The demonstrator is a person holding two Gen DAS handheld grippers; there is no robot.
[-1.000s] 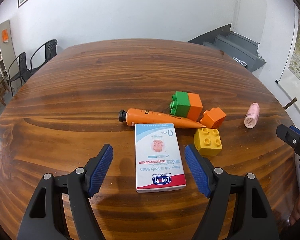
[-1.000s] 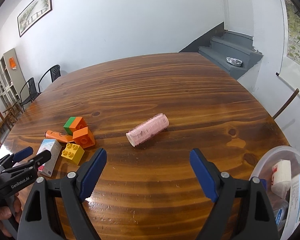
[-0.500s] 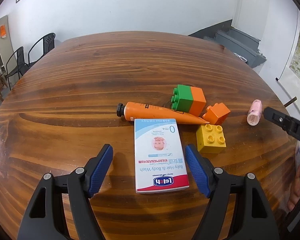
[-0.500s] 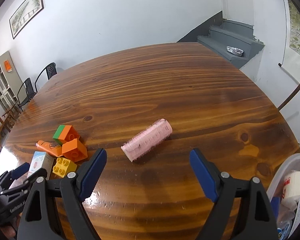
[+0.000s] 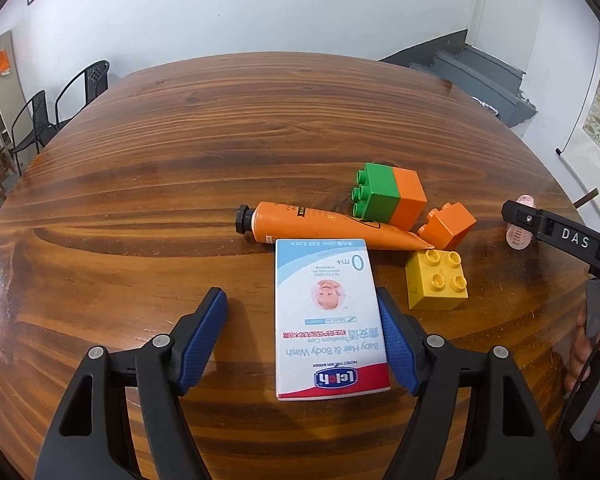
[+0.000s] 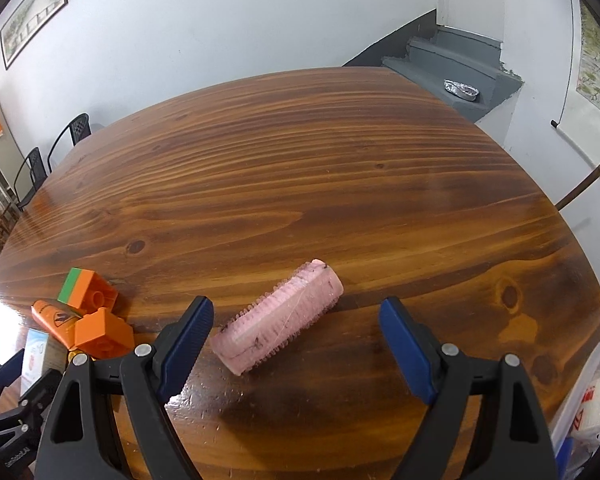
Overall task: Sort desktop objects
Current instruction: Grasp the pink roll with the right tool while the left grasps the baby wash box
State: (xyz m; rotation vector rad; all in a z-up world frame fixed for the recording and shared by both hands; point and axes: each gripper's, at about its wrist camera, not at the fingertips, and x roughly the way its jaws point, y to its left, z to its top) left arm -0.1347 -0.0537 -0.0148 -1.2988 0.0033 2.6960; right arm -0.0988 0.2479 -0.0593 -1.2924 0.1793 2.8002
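Left gripper [image 5: 302, 330] straddles body wash box [image 5: 330, 320] lying flat on desk [image 5: 180, 160], jaws closing, right pad at box edge, left pad clear. Right gripper [image 6: 296, 334] wide open, holding nothing, pink hair roller [image 6: 278, 330] on desk between jaws. Orange tube [image 5: 324, 230] and toy blocks [image 5: 388, 196] just beyond box.

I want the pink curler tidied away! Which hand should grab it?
Probably the right. The pink curler lies just ahead of the open right gripper; the left gripper is closing around the baby wash box.
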